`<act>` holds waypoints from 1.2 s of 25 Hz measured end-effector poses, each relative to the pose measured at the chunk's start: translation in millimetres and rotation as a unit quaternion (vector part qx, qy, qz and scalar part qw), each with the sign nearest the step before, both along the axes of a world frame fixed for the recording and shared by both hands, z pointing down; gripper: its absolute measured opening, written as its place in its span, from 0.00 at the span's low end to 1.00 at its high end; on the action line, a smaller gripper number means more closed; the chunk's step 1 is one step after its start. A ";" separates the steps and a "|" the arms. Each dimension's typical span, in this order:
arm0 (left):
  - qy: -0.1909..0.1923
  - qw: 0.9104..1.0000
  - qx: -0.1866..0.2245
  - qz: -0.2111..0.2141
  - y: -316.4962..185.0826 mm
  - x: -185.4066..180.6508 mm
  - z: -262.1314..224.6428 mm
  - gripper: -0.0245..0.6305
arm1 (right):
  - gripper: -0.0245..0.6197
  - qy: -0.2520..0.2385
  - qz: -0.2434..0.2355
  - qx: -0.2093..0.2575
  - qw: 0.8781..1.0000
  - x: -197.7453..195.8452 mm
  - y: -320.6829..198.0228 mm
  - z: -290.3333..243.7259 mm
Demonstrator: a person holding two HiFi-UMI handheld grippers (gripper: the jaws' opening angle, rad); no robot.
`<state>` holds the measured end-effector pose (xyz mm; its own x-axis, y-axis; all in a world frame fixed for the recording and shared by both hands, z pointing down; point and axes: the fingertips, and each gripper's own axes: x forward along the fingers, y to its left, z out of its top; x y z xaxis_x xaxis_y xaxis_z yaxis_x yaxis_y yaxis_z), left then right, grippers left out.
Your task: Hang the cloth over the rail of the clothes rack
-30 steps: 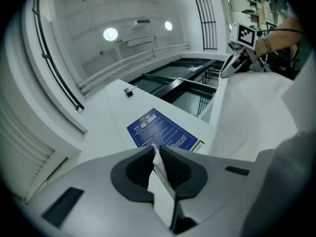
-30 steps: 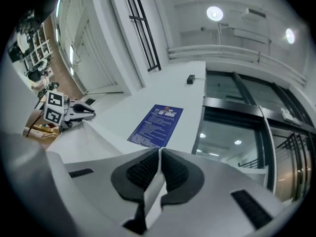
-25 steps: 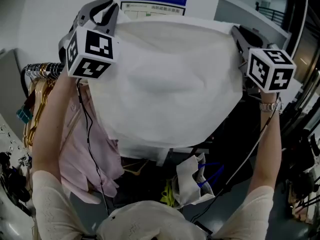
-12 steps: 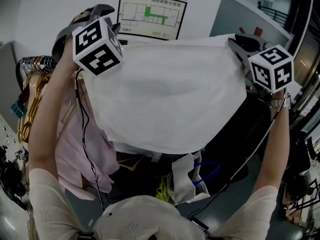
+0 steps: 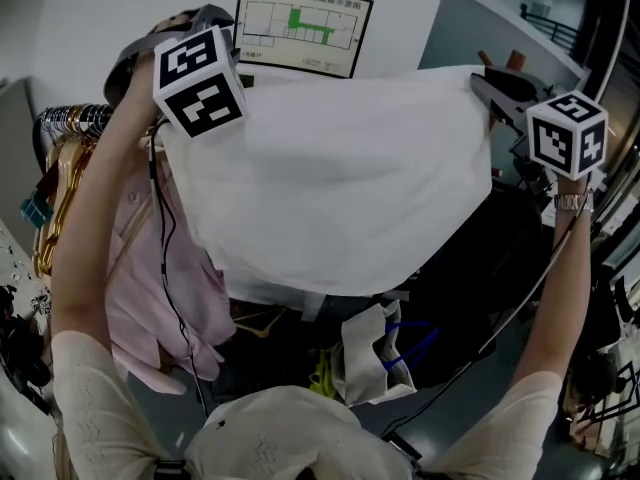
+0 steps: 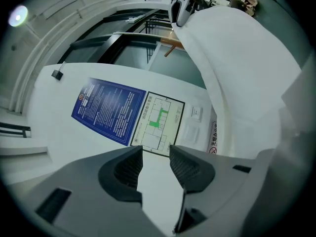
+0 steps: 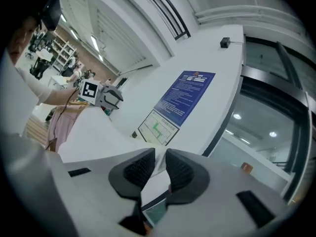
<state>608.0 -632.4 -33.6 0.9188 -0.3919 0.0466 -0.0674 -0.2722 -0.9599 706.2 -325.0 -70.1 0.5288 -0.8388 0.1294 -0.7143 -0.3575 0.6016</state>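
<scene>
Release step under way. White cloth (image 5: 330, 178) spreading wide across centre of head view, apparently draping over rail, though rail itself hiding beneath.

Left gripper (image 6: 156, 157) opening, nothing between jaws.

Right gripper (image 7: 159, 162) opening, cloth edge lying loose between ribbed pads (image 7: 139, 168).

Next: drawing both grippers clear without dragging thin, soft, matte fabric.

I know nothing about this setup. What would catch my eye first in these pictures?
A big white cloth fills the middle of the head view, spread between two raised grippers that carry black-and-white marker cubes. On the left gripper the jaws are opening with nothing between them; on the right gripper they are opening with the cloth's edge between them. At the left hang pink garments.
</scene>
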 end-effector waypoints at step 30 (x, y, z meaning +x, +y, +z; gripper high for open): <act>0.176 0.983 -0.036 0.023 -6.9 -28.7 -44.3 0.27 | 0.14 0.160 -0.008 0.051 0.986 -84.8 -4.0 -31.8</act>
